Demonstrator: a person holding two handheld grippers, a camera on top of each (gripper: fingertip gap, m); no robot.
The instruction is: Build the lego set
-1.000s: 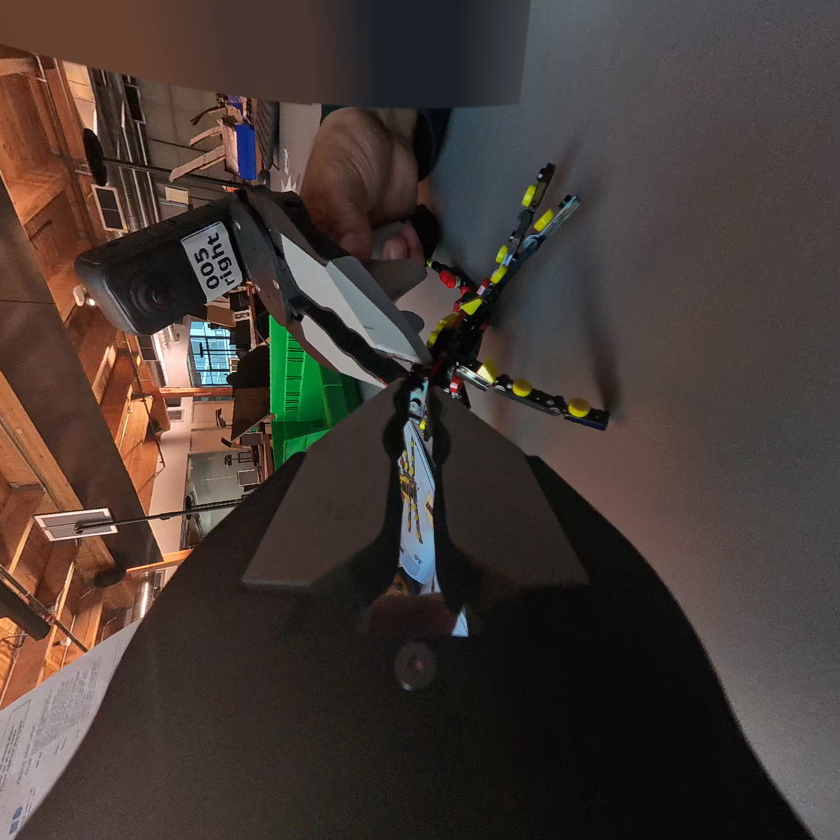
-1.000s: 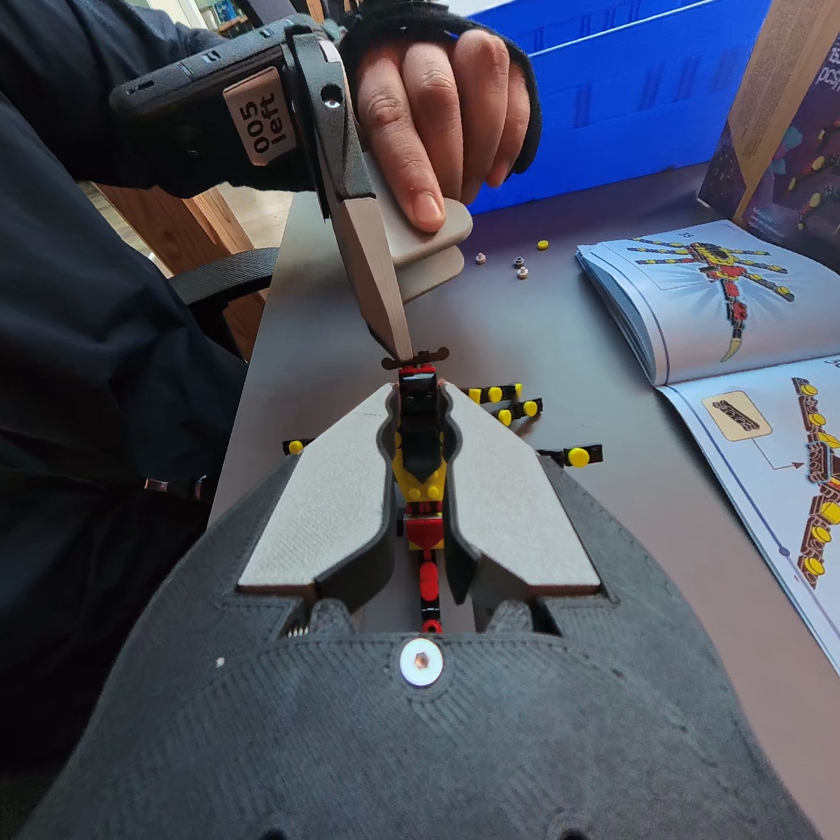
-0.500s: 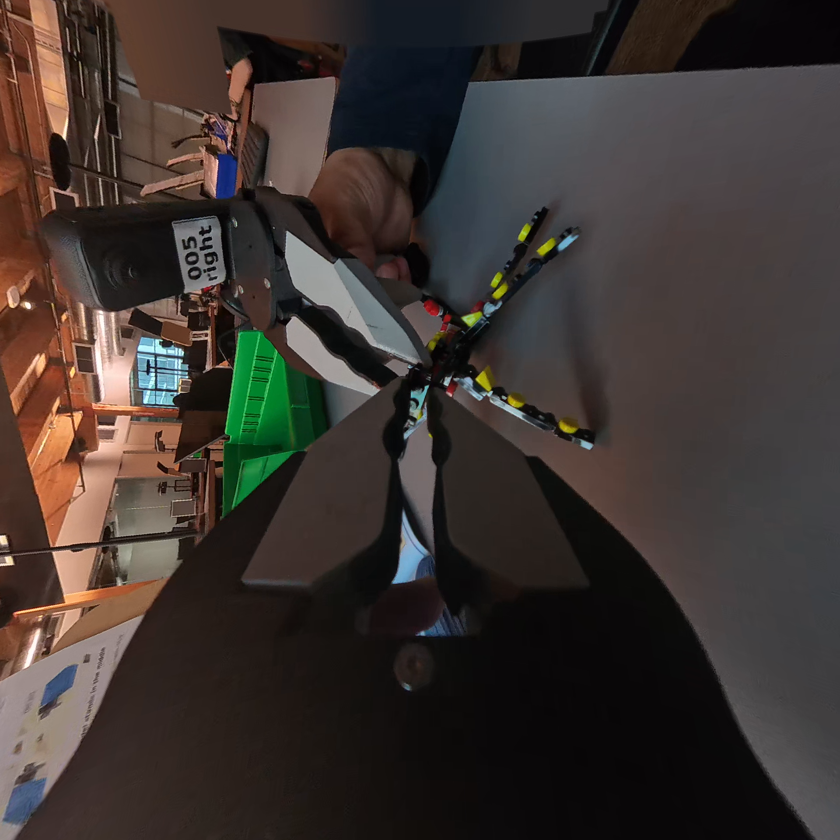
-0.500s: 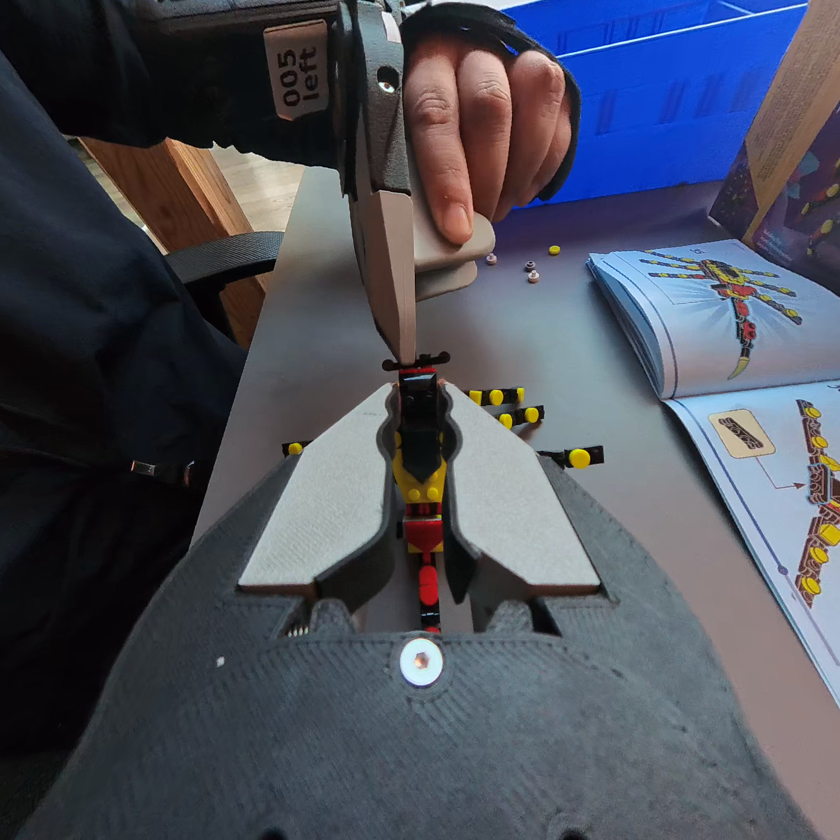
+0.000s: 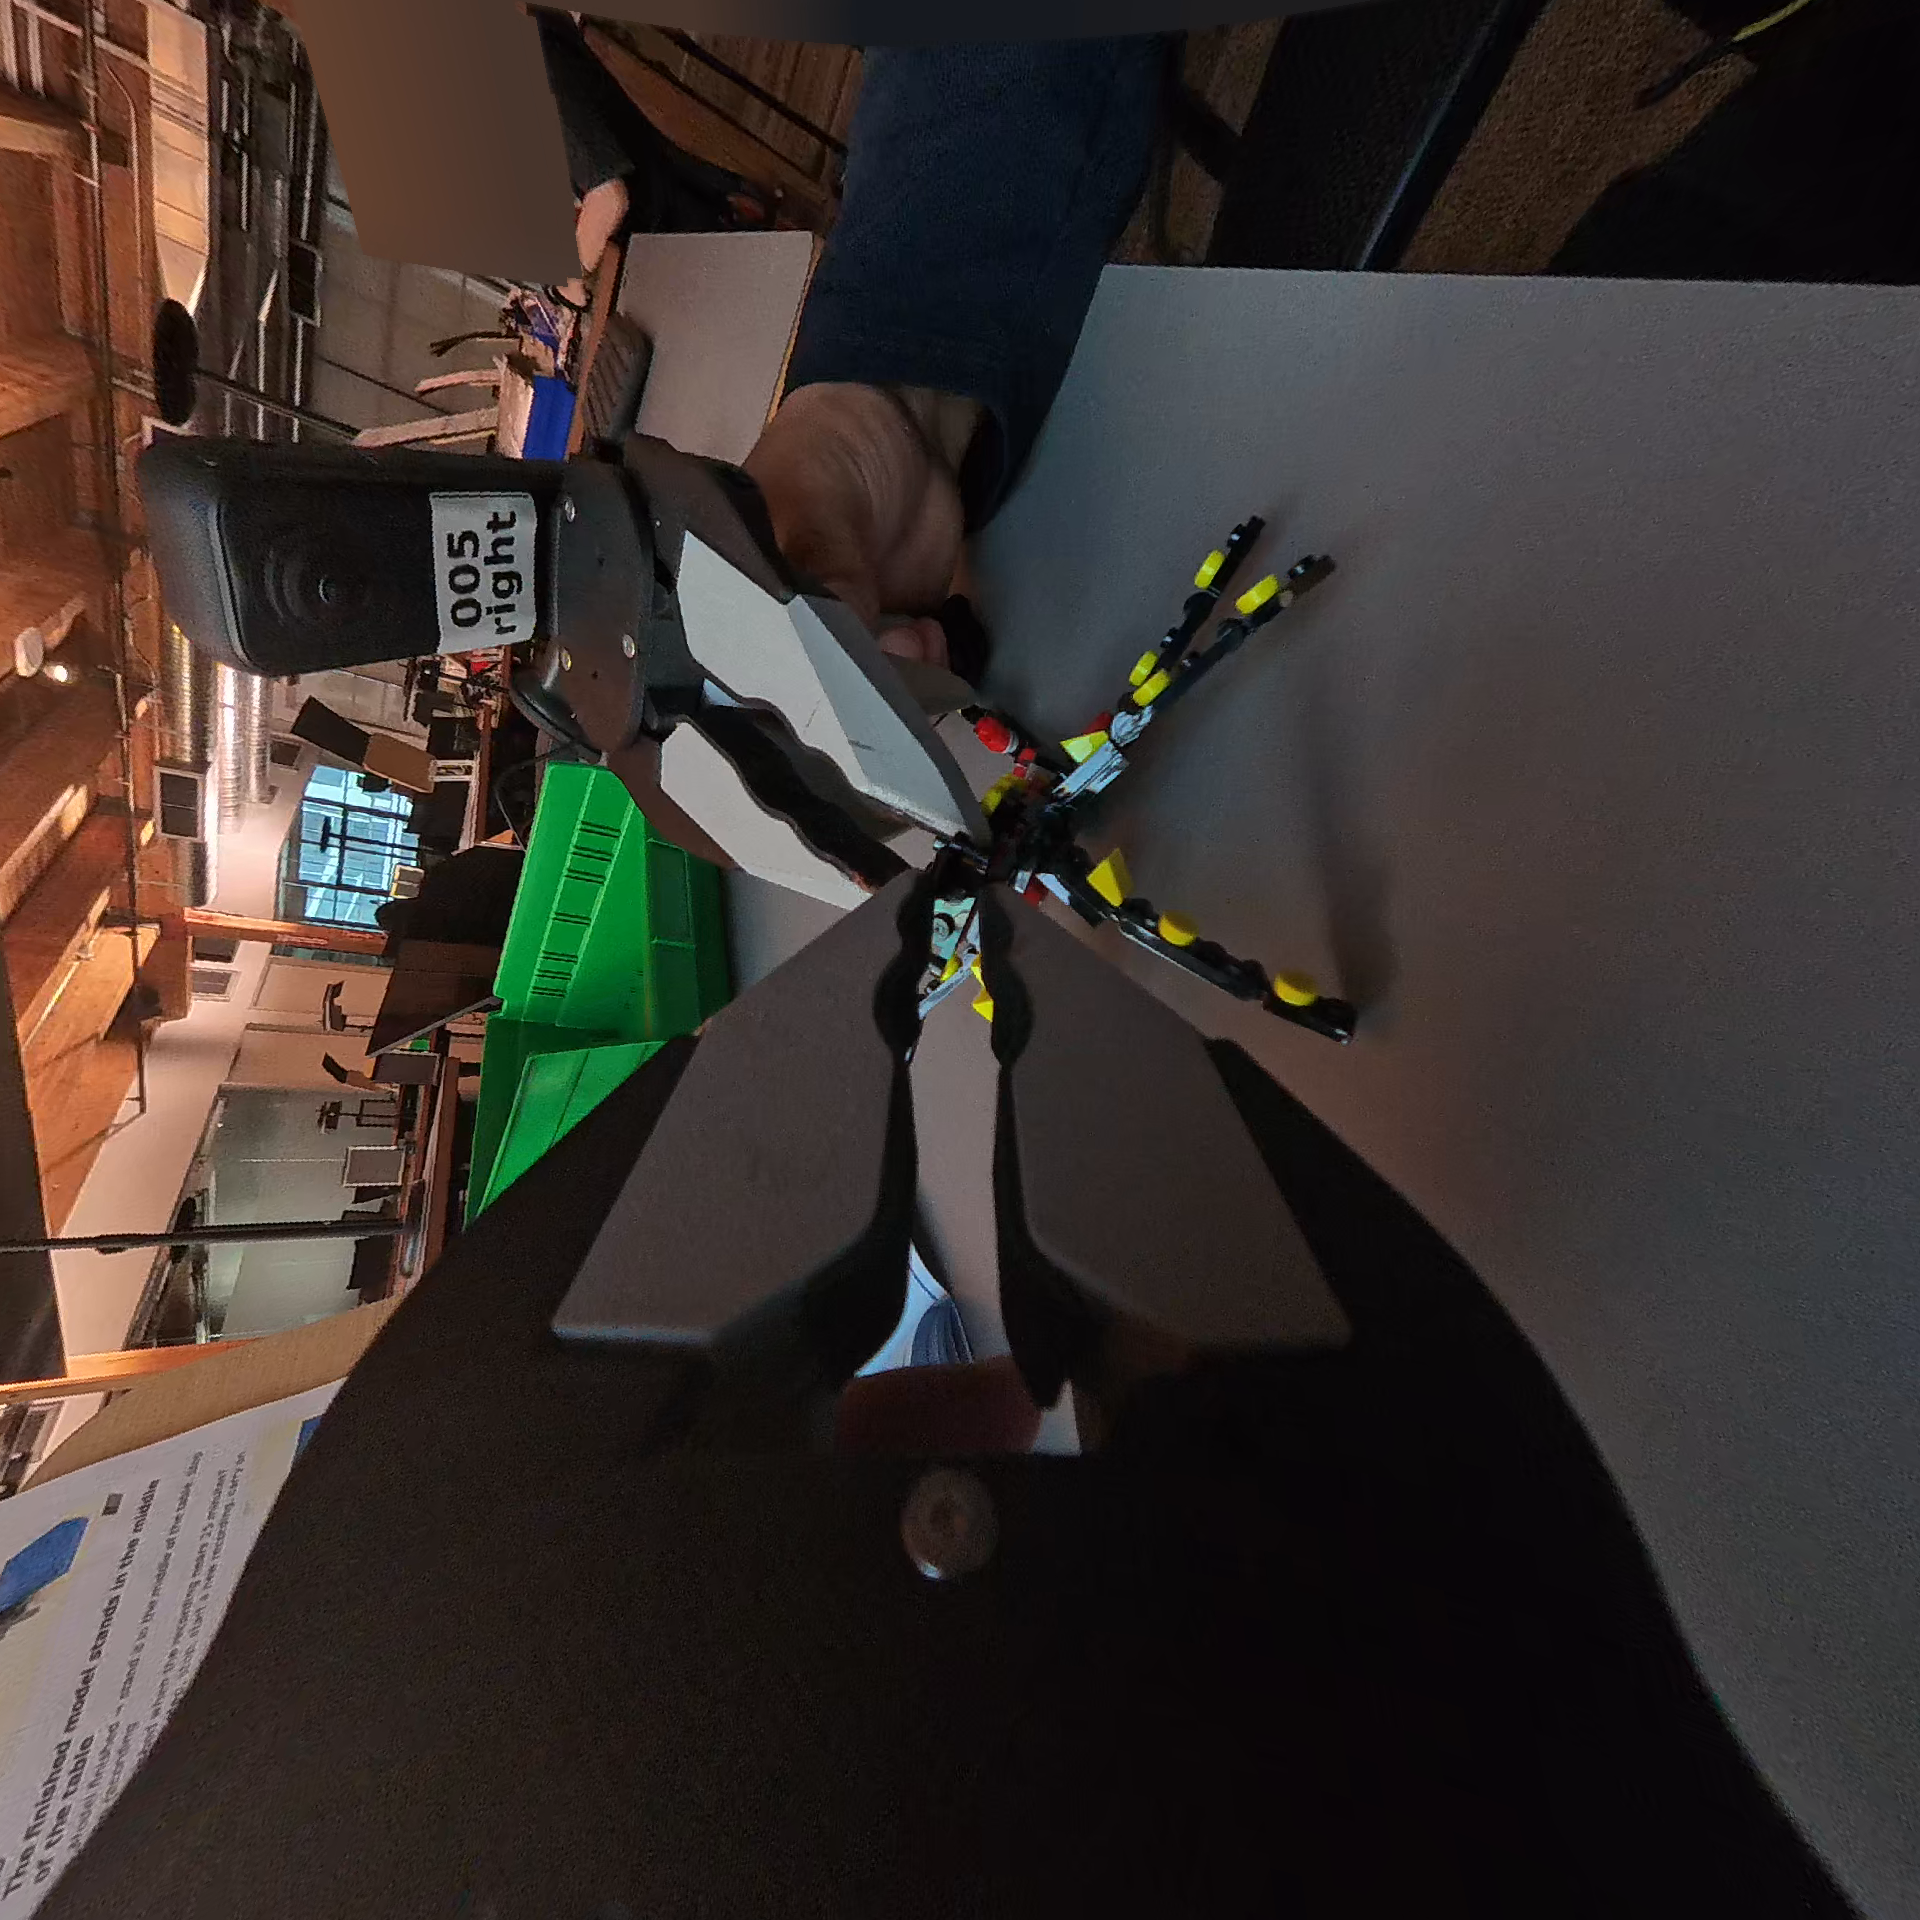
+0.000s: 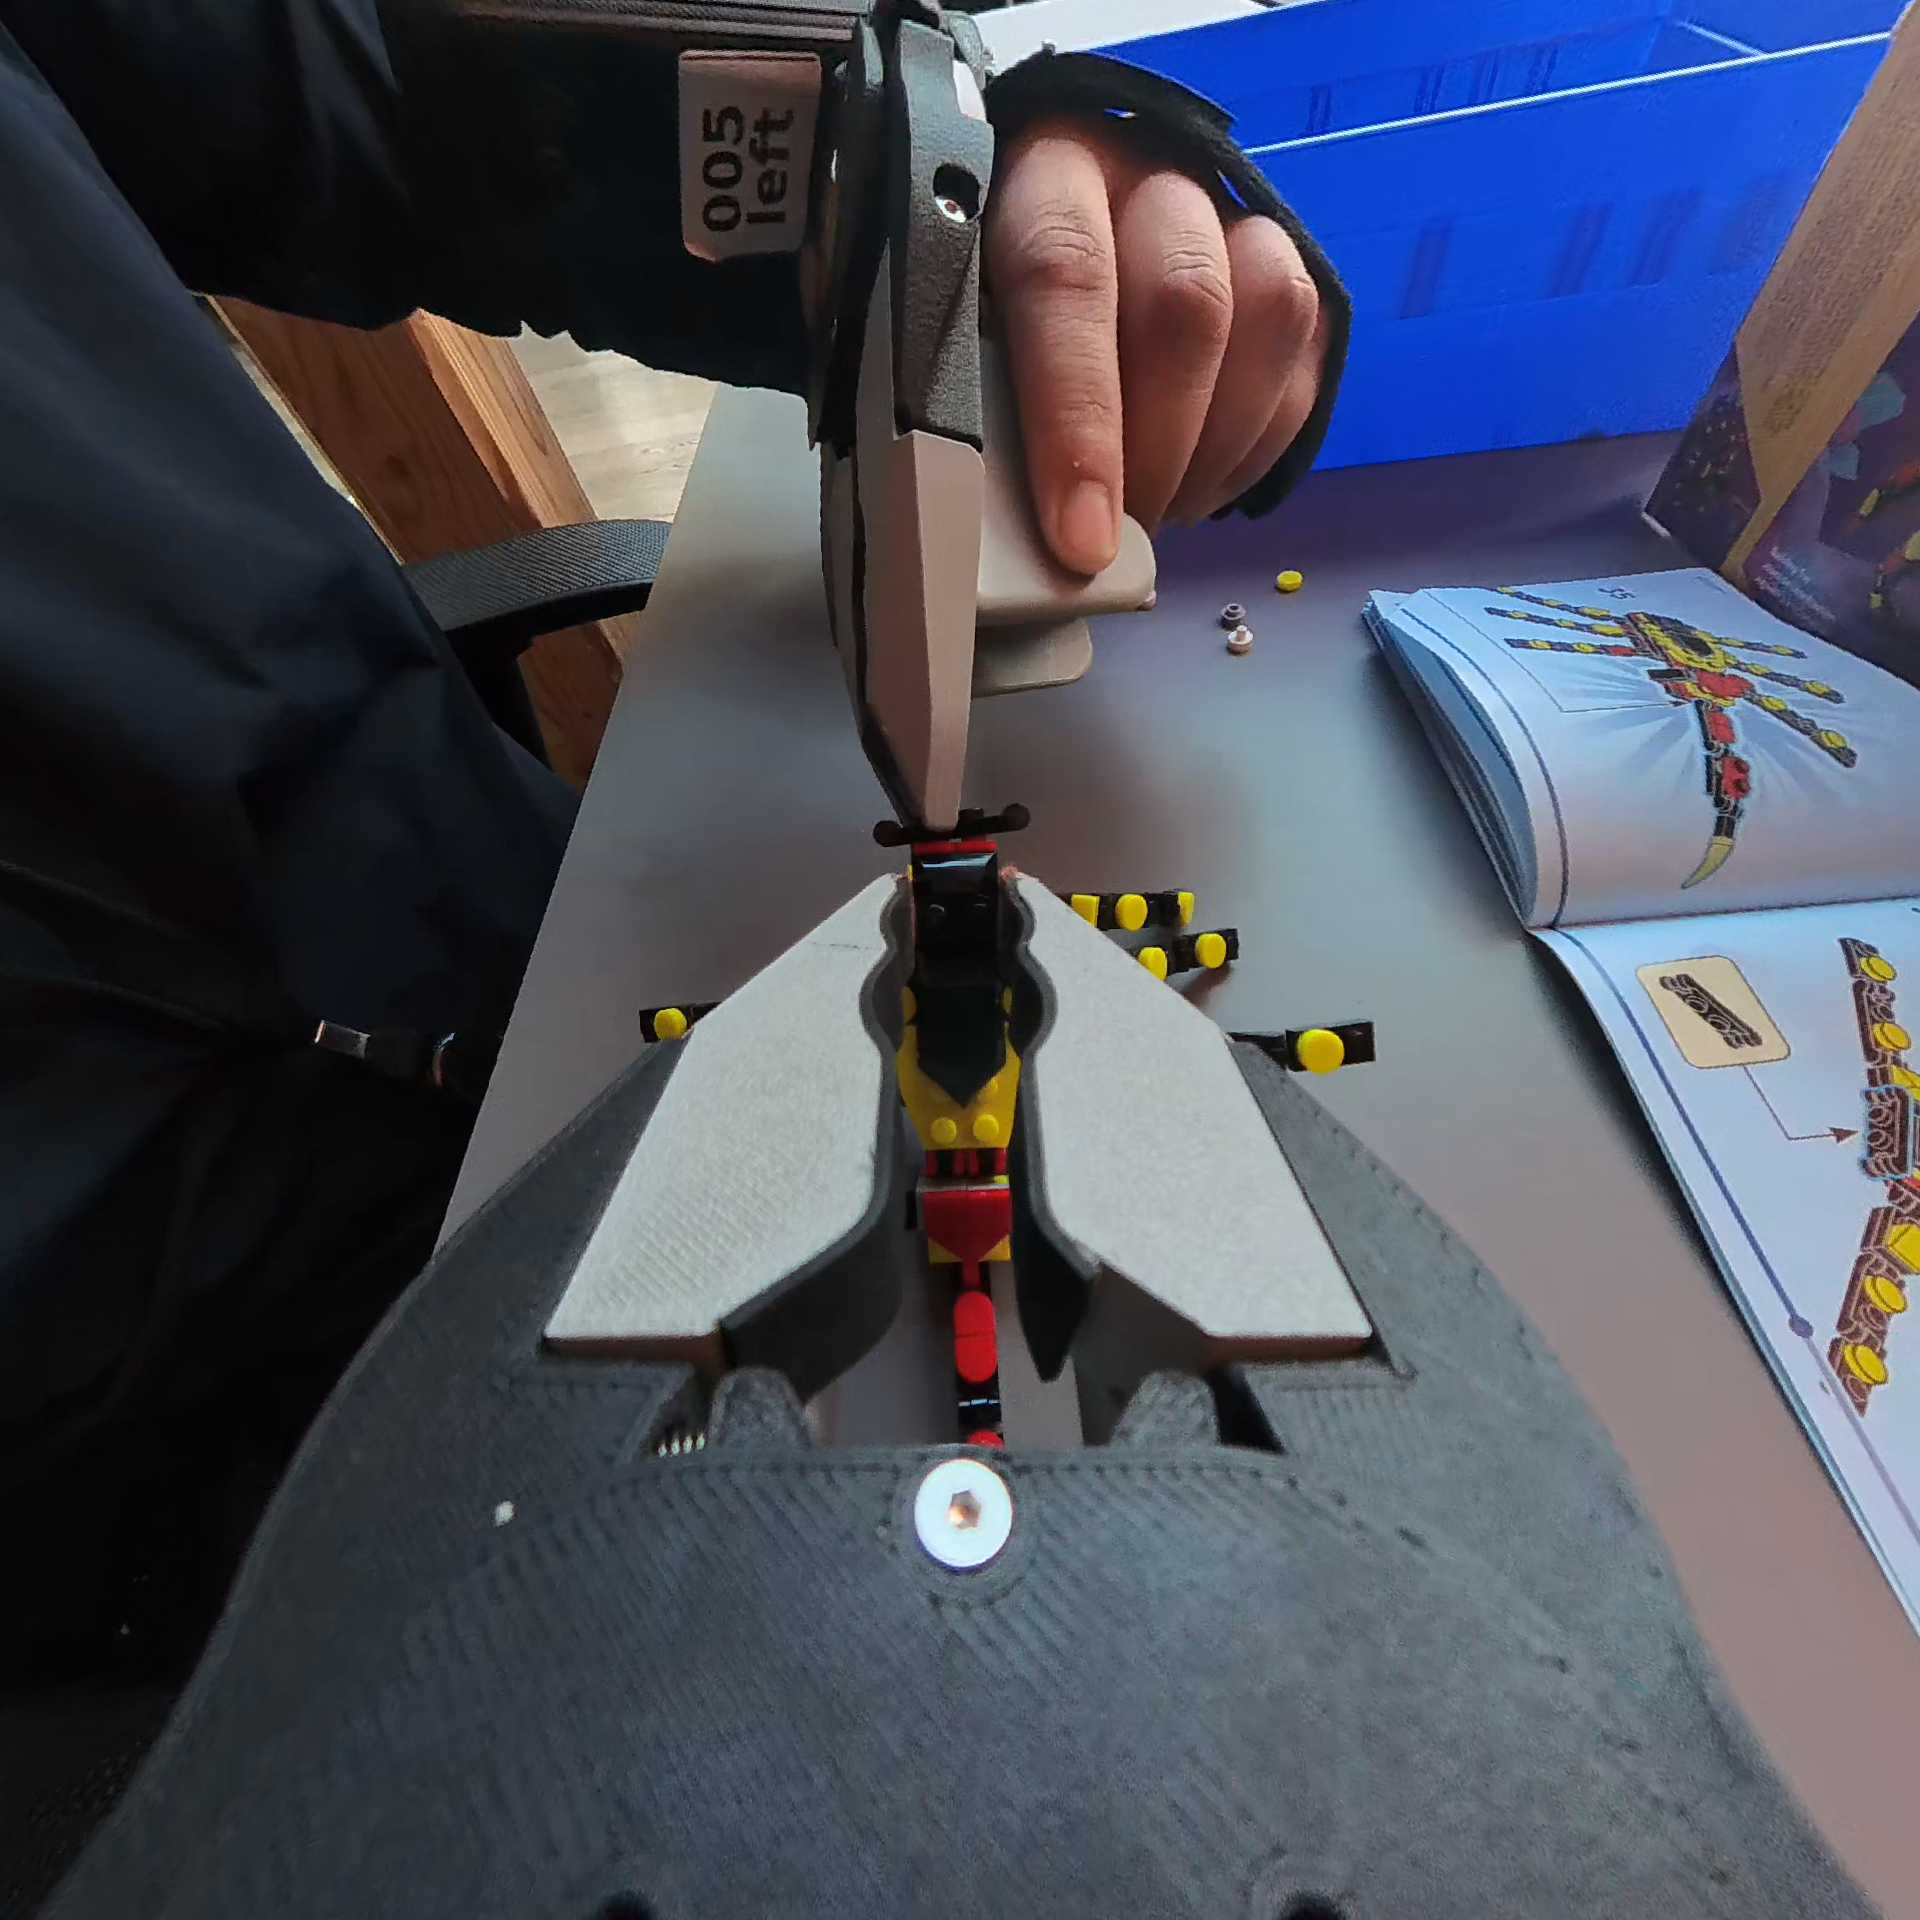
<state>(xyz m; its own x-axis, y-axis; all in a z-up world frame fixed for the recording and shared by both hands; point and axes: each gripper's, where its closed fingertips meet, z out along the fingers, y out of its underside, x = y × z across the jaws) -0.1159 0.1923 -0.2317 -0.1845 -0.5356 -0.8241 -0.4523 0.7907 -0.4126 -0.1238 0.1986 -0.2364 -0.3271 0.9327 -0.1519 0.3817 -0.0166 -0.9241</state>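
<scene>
A black, yellow and red lego creature (image 6: 956, 1081) with studded black legs rests on the grey table (image 6: 1351, 831). My right gripper (image 6: 956, 883) is shut on its body, with the red tail between the fingers. My left gripper (image 6: 935, 816) comes down from above, shut on a thin black bar piece (image 6: 992, 823) at the creature's head. In the left wrist view, my left gripper (image 5: 951, 899) has its tips at the creature's (image 5: 1101, 878) head. My right gripper (image 5: 940, 852) reaches in from the upper left, and the legs spread to the right.
An open instruction booklet (image 6: 1662, 748) lies at the right, with a cardboard box (image 6: 1829, 395) and a blue bin (image 6: 1558, 260) behind it. Small loose pieces (image 6: 1236, 629) lie beyond the creature. The table edge and a dark sleeve are at the left. A green bin (image 5: 582, 935) stands off the table.
My left gripper has swung upright over the creature's head, its tips staying on the black bar piece. My right gripper and the creature have not moved.
</scene>
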